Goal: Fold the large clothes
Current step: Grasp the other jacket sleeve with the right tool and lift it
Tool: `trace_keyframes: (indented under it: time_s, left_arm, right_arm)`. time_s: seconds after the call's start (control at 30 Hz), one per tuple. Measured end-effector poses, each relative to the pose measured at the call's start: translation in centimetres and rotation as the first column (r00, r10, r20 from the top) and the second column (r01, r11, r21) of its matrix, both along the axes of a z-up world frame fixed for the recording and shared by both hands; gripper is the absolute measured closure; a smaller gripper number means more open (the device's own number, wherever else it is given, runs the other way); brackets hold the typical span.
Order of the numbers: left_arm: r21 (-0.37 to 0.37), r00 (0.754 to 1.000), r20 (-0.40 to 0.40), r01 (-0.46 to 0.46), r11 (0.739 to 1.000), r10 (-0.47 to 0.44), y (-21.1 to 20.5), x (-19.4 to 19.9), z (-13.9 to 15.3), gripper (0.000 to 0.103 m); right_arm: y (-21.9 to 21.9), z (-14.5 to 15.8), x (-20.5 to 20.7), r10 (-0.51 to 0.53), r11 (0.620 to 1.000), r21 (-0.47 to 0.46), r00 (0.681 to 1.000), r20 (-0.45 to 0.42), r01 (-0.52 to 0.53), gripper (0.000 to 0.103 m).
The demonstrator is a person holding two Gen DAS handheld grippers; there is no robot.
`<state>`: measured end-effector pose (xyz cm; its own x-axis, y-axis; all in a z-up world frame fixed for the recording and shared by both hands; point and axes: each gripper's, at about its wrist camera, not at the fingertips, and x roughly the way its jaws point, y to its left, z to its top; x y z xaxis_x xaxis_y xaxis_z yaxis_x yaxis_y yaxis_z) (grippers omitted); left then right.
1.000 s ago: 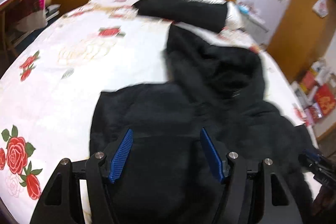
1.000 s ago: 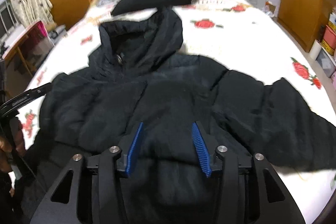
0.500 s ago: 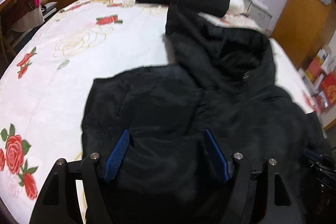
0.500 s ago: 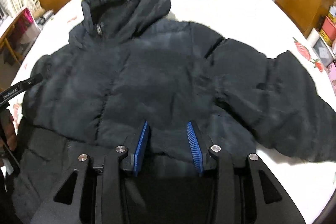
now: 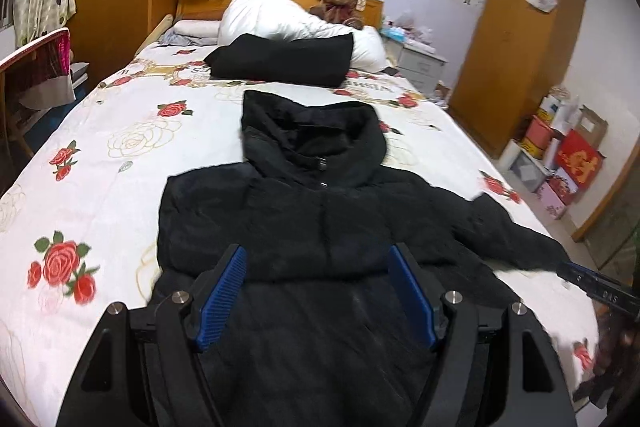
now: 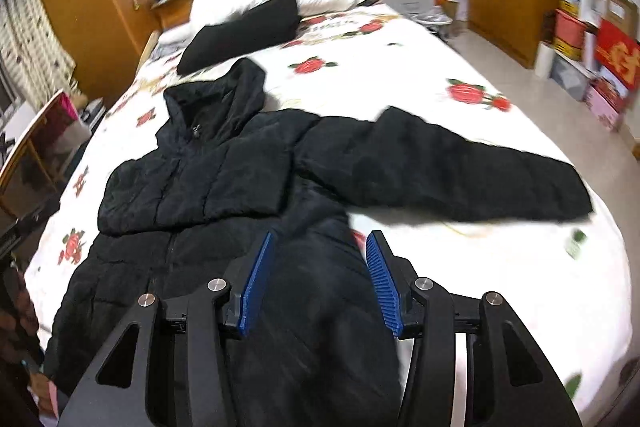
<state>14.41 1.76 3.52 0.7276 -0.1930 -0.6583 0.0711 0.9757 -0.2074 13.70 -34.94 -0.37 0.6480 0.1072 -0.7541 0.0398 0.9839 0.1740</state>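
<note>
A large black hooded puffer jacket (image 5: 312,219) lies spread front-up on the rose-print bed, also in the right wrist view (image 6: 208,179). Its left sleeve is folded across the chest; its right sleeve (image 6: 448,167) lies stretched out to the right. My left gripper (image 5: 318,267) is open and empty, above the jacket's lower body. My right gripper (image 6: 320,259) is open and empty, above the jacket's lower right side. The right gripper's tip shows at the edge of the left wrist view (image 5: 592,283).
A folded black garment (image 5: 280,61) lies near the white pillows (image 5: 280,19) and a teddy bear (image 5: 340,1) at the headboard. A desk (image 6: 36,143) stands left of the bed. Boxes (image 5: 560,155) and wardrobes (image 5: 516,39) stand to the right. The bed sheet (image 5: 100,155) is bare at the left.
Both grippers have pulled back and lifted from the jacket. The hood now lies flatter and the right sleeve lies stretched out to the side. Both grippers stay open.
</note>
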Motion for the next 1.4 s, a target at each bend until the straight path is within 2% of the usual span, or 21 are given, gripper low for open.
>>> trace_keyframes:
  time_s: [0.2, 0.5, 0.57, 0.63, 0.67, 0.8, 0.97, 1.13, 1.4]
  left_arm:
    - [0.006, 1.0, -0.003, 0.025, 1.0, -0.025, -3.0, -3.2, 1.0, 0.029]
    - [0.032, 0.996, -0.021, 0.083, 0.996, -0.083, -6.6, -2.7, 0.8, 0.029]
    - [0.039, 0.996, -0.028, 0.089, 0.995, -0.088, -7.2, -2.0, 0.5, 0.029]
    - [0.044, 0.996, -0.033, 0.088, 0.995, -0.087, -7.8, -1.4, 0.3, 0.029]
    - [0.047, 0.996, -0.036, 0.088, 0.995, -0.087, -8.1, -1.2, 0.1, 0.029]
    - [0.056, 0.995, -0.048, 0.094, 0.994, -0.092, -9.0, 0.2, -0.7, 0.029]
    - [0.059, 0.993, -0.068, 0.102, 0.993, -0.097, -9.7, 1.7, -1.9, 0.029]
    - [0.075, 0.991, -0.096, 0.103, 0.992, -0.096, -9.9, 3.0, -3.4, 0.029]
    - [0.088, 0.988, -0.137, 0.082, 0.993, -0.069, -9.3, 5.3, -5.9, 0.029]
  right_arm:
    - [-4.4, 0.2, -3.6, -0.085, 0.996, 0.031, 0.996, 0.0, 0.085, 0.054]
    - [-9.7, -1.1, -4.9, -0.198, 0.977, 0.076, 0.98, -0.022, 0.199, 0.054]
    - [-10.8, -1.8, -4.6, -0.219, 0.972, 0.085, 0.975, -0.031, 0.221, 0.054]
    - [-12.1, -2.7, -4.2, -0.247, 0.964, 0.096, 0.968, -0.043, 0.25, 0.042]
    - [-12.8, -3.0, -4.0, -0.26, 0.96, 0.1, 0.965, -0.046, 0.263, 0.04]
    - [-16.3, -4.9, -2.7, -0.324, 0.933, 0.139, 0.943, -0.076, 0.332, 0.039]
    - [-21.2, -8.1, -0.5, -0.413, 0.882, 0.181, 0.899, -0.147, 0.435, 0.039]
    - [-24.5, -11.2, 1.7, -0.459, 0.839, 0.217, 0.864, -0.207, 0.498, 0.039]
    - [-26.2, -12.6, 4.4, -0.508, 0.814, 0.221, 0.843, -0.177, 0.537, 0.037]
